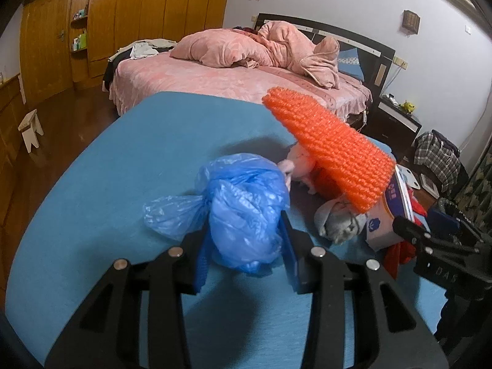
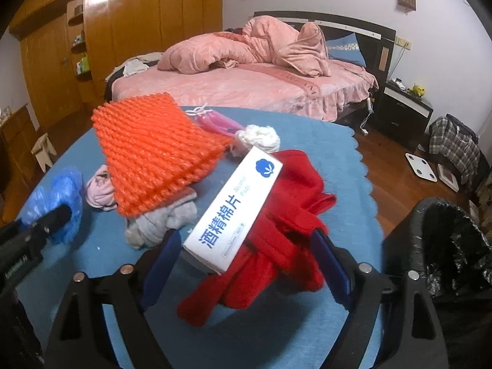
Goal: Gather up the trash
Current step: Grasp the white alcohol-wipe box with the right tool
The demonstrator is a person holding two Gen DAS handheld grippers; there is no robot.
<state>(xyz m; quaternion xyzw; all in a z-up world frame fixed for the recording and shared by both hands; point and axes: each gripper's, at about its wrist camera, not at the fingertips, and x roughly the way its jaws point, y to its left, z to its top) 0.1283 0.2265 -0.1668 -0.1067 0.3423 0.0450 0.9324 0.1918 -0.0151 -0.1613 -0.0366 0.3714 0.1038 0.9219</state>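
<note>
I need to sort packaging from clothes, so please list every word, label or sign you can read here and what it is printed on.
"酒精棉片" on the white box, in large blue characters.
"Alcohol Pads" on the same box, in pale blue beside a round blue cotton logo.
Small boxed print under the characters: too small to read.
"DAS" moulded on the right gripper body in the left wrist view, partly cut off.
White lettering on the left gripper body: blurred.

Bare blue cloth (image 1: 101, 184) is lying open to the left of the blue bag (image 1: 246, 212). To its right, an orange mat (image 1: 332, 150), a white box (image 2: 233, 212) and a red garment (image 2: 276, 240) are crowding together, blocking the way toward the black bin (image 2: 446, 246).
</note>
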